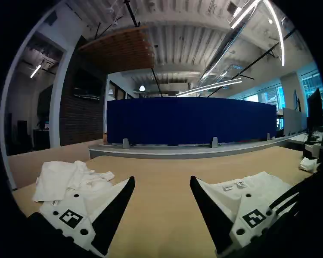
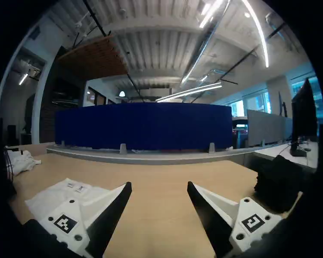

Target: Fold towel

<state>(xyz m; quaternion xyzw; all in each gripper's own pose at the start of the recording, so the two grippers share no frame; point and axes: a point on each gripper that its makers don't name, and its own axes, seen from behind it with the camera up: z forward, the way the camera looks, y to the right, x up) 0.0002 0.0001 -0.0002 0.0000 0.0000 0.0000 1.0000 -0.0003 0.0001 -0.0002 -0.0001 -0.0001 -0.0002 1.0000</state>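
Ahead of you the blue partition (image 1: 191,120) spans mid-frame above the wooden table (image 1: 161,172). In the left gripper view a flat white towel (image 1: 265,182) lies lower right and a crumpled white towel (image 1: 66,178) lower left. Your left gripper (image 1: 162,177) is spread wide, holding nothing. Your right gripper (image 2: 159,183) is the same, with the flat white towel at its lower left.

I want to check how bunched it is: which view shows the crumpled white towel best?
The left gripper view: the crumpled white towel lies close and nearly whole. The right gripper view shows it small, far off at the left edge.
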